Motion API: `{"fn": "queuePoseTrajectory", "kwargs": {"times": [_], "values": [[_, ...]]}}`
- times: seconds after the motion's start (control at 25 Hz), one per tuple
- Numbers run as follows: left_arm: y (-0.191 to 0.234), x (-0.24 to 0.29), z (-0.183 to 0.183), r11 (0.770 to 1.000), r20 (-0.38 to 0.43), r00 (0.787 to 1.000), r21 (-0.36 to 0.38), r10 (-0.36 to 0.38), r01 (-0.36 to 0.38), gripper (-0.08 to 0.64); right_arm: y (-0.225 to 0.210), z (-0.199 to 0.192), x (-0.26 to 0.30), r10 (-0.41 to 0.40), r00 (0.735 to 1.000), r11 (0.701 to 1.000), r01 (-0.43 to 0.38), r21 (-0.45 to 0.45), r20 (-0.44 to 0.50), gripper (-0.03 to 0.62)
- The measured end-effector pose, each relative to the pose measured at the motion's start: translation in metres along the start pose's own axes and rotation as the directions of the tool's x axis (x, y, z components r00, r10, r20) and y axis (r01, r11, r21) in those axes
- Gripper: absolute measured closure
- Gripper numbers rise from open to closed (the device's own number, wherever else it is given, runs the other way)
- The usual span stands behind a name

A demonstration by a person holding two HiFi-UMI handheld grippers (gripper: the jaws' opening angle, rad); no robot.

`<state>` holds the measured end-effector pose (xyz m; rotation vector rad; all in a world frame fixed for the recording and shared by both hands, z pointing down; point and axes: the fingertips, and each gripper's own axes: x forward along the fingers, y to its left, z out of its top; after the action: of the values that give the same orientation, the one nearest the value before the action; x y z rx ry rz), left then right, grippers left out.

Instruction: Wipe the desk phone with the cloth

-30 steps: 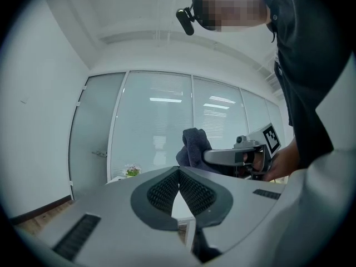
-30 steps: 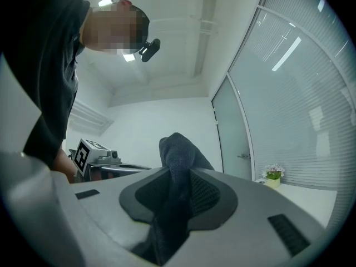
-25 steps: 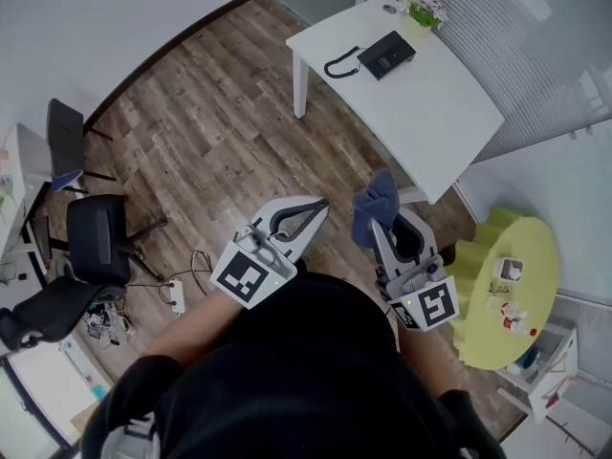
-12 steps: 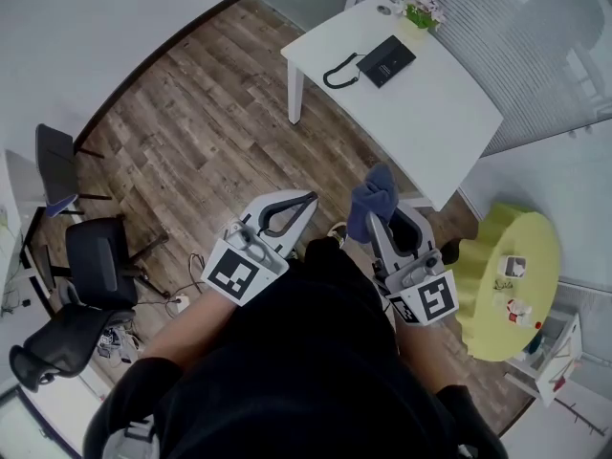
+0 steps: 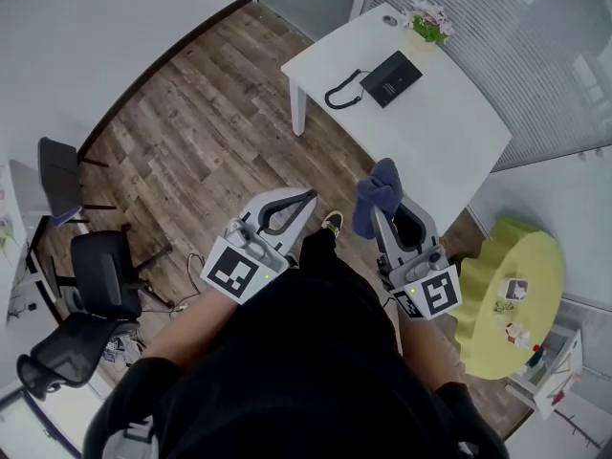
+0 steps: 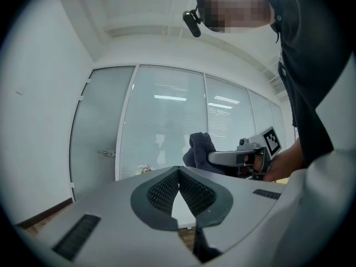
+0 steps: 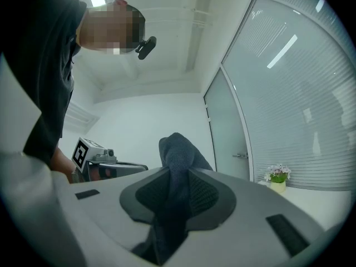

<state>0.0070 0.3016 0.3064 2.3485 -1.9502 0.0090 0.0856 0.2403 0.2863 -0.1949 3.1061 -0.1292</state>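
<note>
**A:** What has changed over the last second?

**B:** Very little in the grippers themselves. The office chairs (image 5: 98, 273) have slid lower at the left of the head view. A shoe (image 5: 332, 221) now shows between the two grippers. The person seems to be stepping toward the white table (image 5: 449, 137).

**A:** And how do the jaws stand?

**B:** The left gripper (image 5: 312, 198) has its jaws pressed together on nothing. The right gripper (image 5: 385, 214) still pinches the dark blue cloth (image 5: 376, 193), which bunches up above its tips.

**A:** So has the wiping begun?

**B:** Not yet, and this looks like the approach. The desk phone (image 5: 392, 76) lies toward the far end of the white table, well apart from the cloth. Its coiled cord (image 5: 341, 92) trails off to the left, toward the table's edge.

**A:** Is anything in the way?

**B:** The wooden floor (image 5: 210, 132) between the person and the table looks bare. The cord could snag the cloth during a stroke. A flower pot (image 5: 427, 23) stands near the phone at the far corner and could be knocked by a wide sweep. At the right, a yellow table (image 5: 516, 247) carrying small items sits near the right gripper, beside the path rather than across it.
</note>
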Motion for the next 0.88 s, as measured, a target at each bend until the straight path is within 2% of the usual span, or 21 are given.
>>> {"fn": "queuePoseTrajectory", "kwargs": {"times": [0.44, 0.88], "values": [[0.039, 0.100, 0.016, 1.000, -0.019, 1.000, 0.006, -0.005, 0.005, 0.551, -0.093, 0.004, 0.039, 0.023, 0.999, 1.000, -0.023, 0.008, -0.022, 0.492], [0.044, 0.198, 0.018, 0.999, -0.051, 0.998, 0.024, -0.042, 0.043, 0.551, -0.187, -0.008, 0.041, 0.019, 0.998, 0.998, -0.016, 0.054, -0.060, 0.492]]}}
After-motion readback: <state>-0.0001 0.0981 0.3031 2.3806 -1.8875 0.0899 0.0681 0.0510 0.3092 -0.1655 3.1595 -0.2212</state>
